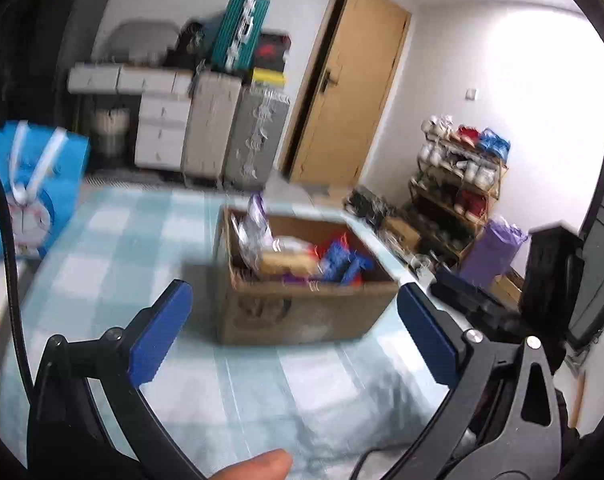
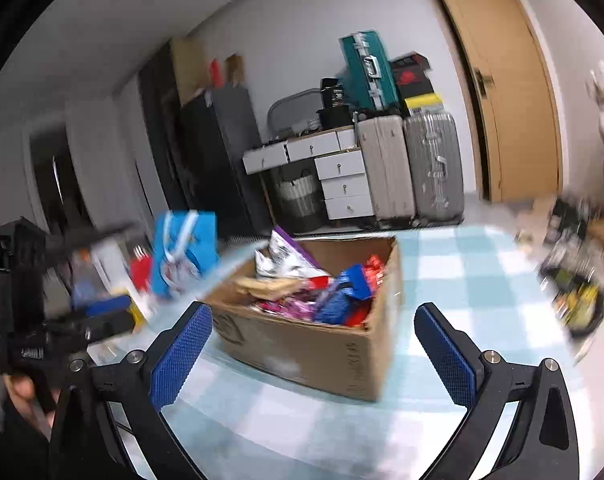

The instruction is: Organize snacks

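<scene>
empty spread claws (image 1: 293,328) before snack box (image 1: 302,312)

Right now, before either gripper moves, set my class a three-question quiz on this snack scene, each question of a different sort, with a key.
1. True or false: the left gripper is shut on a snack.
2. Multiple choice: the box of snacks sits on
A. a wooden floor
B. a checked cloth
C. a suitcase
3. Fill in the missing word: beyond the cloth, by the suitcases, stands a wooden ____.

Key
1. False: both it and the right gripper are open and hold nothing.
2. B
3. door
</scene>
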Available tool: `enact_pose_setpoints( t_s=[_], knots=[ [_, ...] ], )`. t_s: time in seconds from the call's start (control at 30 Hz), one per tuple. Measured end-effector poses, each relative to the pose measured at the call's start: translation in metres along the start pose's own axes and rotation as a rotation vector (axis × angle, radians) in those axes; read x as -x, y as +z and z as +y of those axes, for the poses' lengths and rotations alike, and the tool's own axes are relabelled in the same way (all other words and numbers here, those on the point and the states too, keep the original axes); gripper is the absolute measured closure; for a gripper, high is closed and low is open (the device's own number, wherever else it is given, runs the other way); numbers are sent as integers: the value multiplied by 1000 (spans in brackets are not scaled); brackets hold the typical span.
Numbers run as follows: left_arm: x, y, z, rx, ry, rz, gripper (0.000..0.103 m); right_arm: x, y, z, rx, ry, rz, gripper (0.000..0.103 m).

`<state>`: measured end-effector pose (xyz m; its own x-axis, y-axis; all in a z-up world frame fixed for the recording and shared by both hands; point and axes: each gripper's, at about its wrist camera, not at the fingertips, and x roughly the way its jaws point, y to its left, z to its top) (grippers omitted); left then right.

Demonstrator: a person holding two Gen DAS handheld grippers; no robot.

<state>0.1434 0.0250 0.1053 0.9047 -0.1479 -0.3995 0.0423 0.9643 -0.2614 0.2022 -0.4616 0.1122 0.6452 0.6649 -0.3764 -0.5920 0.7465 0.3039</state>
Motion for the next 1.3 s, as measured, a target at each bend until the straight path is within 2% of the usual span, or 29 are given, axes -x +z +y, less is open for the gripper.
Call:
enact_pose_setpoints(
  t_s=[0.07, 0.17, 0.33, 0.53, 0.67, 0.9, 1.3],
  knots=[
    [8, 5, -7, -57, 35, -26, 1, -1, -2, 7, 38, -27, -16, 0],
    [11, 1, -8, -97, 72, -27, 1, -11, -7, 19, 102, -36, 24, 0],
    [3, -13, 6, -84, 112, 6, 1, -19, -21, 29, 176, -29, 54, 0],
    [-23, -44, 23, -68, 161, 27, 1, -14, -34, 25, 182, -45, 31, 0],
    [-38, -60, 25, -97, 199, 29, 1, -12, -37, 21, 182, -52, 18, 0],
    [-46, -72, 25, -91, 176, -2, 1, -14, -46, 21, 212, -76, 15, 0],
    [-52, -80, 18, -128, 181, -17, 1, -10, -51, 19, 217, -87, -20, 0]
  ],
)
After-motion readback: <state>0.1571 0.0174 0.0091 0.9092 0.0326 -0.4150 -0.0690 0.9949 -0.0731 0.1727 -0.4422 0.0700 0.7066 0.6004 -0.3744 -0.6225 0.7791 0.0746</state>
